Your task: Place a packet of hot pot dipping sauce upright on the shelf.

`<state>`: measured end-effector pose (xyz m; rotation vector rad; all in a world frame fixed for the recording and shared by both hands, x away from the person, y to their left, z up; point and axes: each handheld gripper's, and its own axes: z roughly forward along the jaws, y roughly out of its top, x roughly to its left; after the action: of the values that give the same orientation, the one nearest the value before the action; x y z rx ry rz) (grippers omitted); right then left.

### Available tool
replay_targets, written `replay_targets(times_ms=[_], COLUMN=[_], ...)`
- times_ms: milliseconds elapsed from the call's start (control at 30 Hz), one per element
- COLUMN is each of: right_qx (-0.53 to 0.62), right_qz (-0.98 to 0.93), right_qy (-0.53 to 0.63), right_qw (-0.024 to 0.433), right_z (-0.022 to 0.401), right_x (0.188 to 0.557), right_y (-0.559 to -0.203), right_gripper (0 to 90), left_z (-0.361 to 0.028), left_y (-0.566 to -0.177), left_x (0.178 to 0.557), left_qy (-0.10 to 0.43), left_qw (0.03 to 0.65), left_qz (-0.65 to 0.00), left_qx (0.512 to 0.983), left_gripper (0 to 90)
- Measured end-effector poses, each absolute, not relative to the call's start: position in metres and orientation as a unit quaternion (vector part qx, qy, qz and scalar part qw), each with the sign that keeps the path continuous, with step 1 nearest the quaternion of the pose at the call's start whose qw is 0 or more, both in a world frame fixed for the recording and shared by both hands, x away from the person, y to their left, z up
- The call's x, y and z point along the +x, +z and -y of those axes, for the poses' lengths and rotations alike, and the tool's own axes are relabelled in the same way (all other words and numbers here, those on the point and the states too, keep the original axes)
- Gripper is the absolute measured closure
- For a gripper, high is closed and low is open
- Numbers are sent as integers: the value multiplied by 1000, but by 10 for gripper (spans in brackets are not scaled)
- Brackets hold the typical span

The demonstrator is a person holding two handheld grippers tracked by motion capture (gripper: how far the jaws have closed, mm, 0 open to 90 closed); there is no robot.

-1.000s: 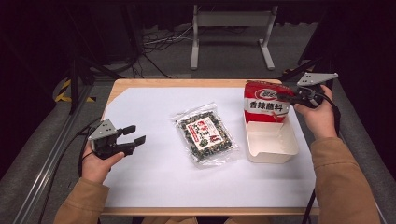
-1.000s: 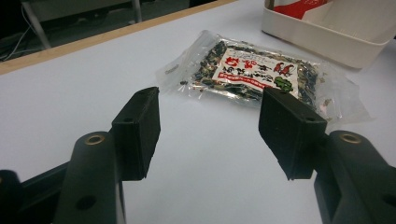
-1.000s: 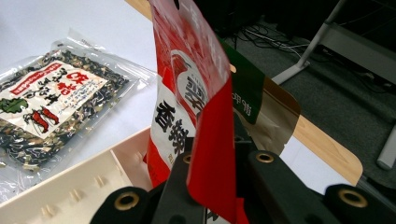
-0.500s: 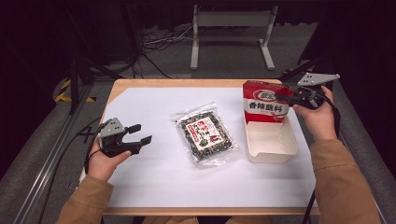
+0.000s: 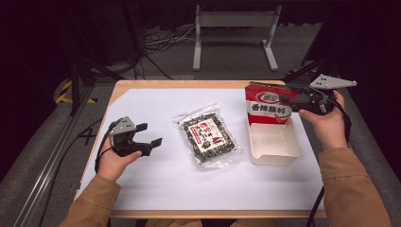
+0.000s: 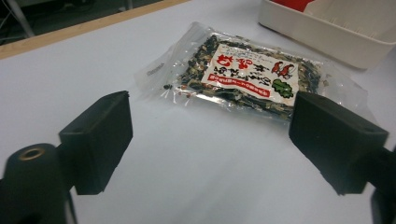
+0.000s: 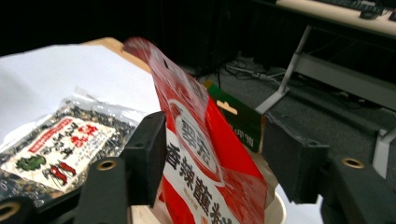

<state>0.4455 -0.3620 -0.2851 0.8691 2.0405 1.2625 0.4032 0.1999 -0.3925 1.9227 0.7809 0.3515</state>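
A: Right tool [image 5: 289,101] sits at the top edge of the red packet [image 5: 268,108], which stands upright at the far end of the white tray [image 5: 275,150]. State?

B: Its jaws have just been opening. In the right gripper view the red packet [image 7: 196,154] is between them; the pad on the left of that view is right against it, the other stands clear. I read it as released, not gripped. A green packet [image 7: 239,122] stands just behind the red one.

A: Left tool [image 5: 144,140]?

B: Spread wide, nothing between the jaws; they too have just been opening. It hangs low over the surface [image 5: 156,189], pointing toward the clear bag of dark seasoning [image 5: 207,137].

A: That is the relation to note. Which way does the bag lie from it?

B: To the tool's right in the high view, near but not touching, with bare surface between. In the left gripper view the bag [image 6: 243,74] lies straight ahead, past the jaws, and the tray wall [image 6: 327,32] is beyond it.

A: Long axis?

B: Runs from the far left to the near right of the surface, slightly skewed. The tool faces a long side of the bag.

A: Nearer hand?

B: Left, I judge. The bag lies flat between the left tool and the tray, the tray just beside it. A forward reach along the jaws' line should meet the bag's edge.
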Motion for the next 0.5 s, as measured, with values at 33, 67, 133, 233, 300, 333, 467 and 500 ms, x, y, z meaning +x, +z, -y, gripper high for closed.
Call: replay_targets(times_ms=[33, 67, 133, 233, 300, 333, 467, 500], right_qx=[325, 325, 327, 329, 331, 332, 329, 329], right_qz=[-762, -761, -757, -747, -741, -739, -734, -732], right_qy=[476, 477, 480, 490, 495, 495, 500, 504], right_qw=[295, 296, 301, 306, 311, 314, 320, 319], right_z=[362, 362, 362, 362, 362, 362, 359, 358], right_x=[443, 441, 436, 426, 420, 417, 400, 396], right_y=[-284, -283, -281, -278, -277, -276, -274, -275], right_gripper=[382, 376, 368, 355, 347, 341, 337, 337], left_z=[-198, -198, -196, -194, -192, -191, -186, -185], left_y=[-393, -392, -392, -392, -391, -391, -392, -392], left_x=[403, 404, 403, 402, 403, 403, 403, 404], left_qy=[144, 152, 153, 146, 153, 156, 153, 154], left_qw=[498, 495, 496, 512, 517, 518, 516, 514], left_qz=[-326, -324, -325, -319, -320, -318, -317, -317], left_qx=[791, 792, 790, 784, 779, 779, 781, 782], left_gripper=[114, 103, 71, 70, 75, 77, 113, 131])
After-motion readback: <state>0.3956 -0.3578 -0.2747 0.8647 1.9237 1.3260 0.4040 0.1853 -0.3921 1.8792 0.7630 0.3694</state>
